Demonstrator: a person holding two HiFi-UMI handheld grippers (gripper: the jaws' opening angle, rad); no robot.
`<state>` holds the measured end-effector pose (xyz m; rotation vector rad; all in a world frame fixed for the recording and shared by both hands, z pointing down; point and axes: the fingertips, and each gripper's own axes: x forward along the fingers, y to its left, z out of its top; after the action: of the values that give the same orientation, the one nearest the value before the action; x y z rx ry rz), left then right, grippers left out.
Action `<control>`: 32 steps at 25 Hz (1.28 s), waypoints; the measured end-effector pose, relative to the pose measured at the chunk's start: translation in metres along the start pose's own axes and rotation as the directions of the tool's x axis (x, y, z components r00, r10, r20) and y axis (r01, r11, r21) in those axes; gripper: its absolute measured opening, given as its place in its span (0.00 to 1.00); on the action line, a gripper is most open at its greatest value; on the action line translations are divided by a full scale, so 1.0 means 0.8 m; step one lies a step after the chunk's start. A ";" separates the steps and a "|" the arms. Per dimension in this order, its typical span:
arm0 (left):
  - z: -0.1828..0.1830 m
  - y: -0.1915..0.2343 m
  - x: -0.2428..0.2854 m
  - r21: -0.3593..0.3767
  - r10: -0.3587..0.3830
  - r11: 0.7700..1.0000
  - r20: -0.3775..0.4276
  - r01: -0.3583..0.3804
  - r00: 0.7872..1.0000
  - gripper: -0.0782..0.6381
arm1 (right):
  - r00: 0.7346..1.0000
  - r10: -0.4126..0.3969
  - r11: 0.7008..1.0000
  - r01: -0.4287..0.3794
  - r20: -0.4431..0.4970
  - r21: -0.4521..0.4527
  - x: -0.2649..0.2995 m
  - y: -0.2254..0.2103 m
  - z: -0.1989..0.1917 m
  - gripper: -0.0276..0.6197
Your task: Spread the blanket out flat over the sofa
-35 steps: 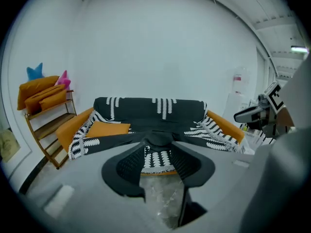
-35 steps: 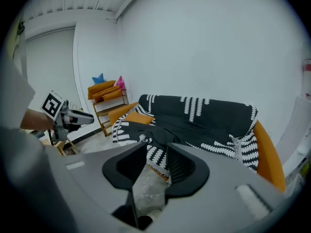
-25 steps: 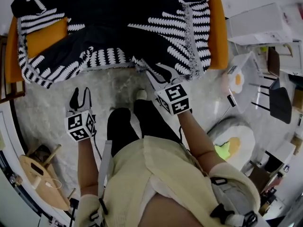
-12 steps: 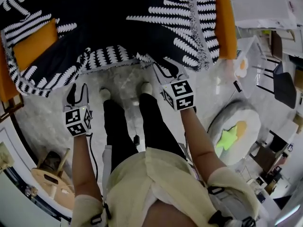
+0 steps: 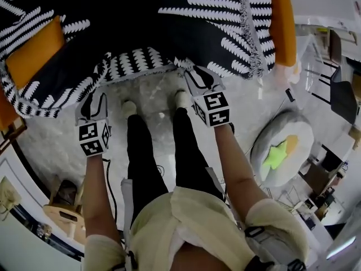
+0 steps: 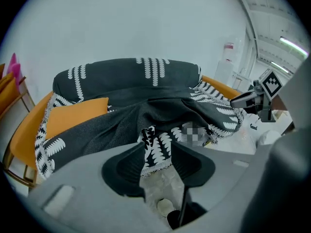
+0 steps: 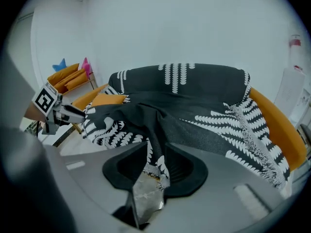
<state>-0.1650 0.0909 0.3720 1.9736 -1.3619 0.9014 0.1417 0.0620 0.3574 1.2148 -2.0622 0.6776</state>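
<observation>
claws at the hem, no grab yet

the blanket [image 5: 169, 38] lies rumpled on the sofa [image 5: 282, 21]. its hem [image 5: 132, 61] hangs off the front, and orange shows bare at the head view's left. left claw [image 5: 95, 99] and right claw [image 5: 200, 79] are both released, hem between the pads but unpinched. step: taking hold. next, clench on the hem, then lift and draw it wide.

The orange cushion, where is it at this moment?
In the head view, the orange cushion lies at the upper left, on the left end of the sofa, bordered by the blanket, above the left gripper.
</observation>
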 end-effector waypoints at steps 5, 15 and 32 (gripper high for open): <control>-0.018 0.017 0.029 -0.018 0.028 0.999 -0.024 -0.029 0.999 0.35 | 1.000 0.012 1.000 -0.012 -0.027 -0.010 0.032 -0.007 -0.006 0.22; -0.038 0.036 0.086 -0.013 0.057 0.998 -0.056 -0.058 0.997 0.37 | 0.995 0.058 0.998 -0.061 -0.086 -0.033 0.099 -0.003 -0.039 0.22; -0.053 0.055 0.171 0.018 0.103 0.995 -0.063 -0.102 0.993 0.39 | 0.985 0.072 0.988 -0.092 -0.154 -0.124 0.190 -0.012 -0.080 0.26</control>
<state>-0.1803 0.0329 0.5091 1.8832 -1.4350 1.0155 0.1119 0.0174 0.5132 0.9802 -2.0068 0.6404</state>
